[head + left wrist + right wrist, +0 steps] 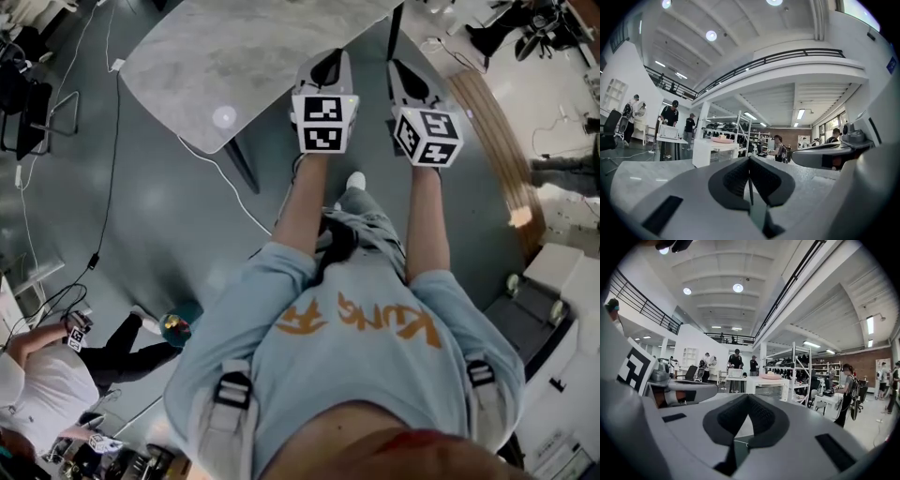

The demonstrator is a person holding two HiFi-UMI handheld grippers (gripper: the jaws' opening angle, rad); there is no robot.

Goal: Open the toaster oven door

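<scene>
No toaster oven shows clearly in any view. In the head view my left gripper (330, 58) and right gripper (398, 67) are held side by side at arm's length, over the near edge of a marble-topped table (234, 56). Both point roughly level into a large hall. In the left gripper view the left gripper (749, 159) has its dark pads pressed together with nothing between them. The right gripper (748, 397) is shut and empty too. A small white box (735, 373) stands on a far table with people beside it.
A cable (225, 183) runs over the grey floor under the table. A person (56, 366) crouches at the lower left and white equipment (562, 309) stands at the right. Shelving (797, 366) and several people fill the hall ahead.
</scene>
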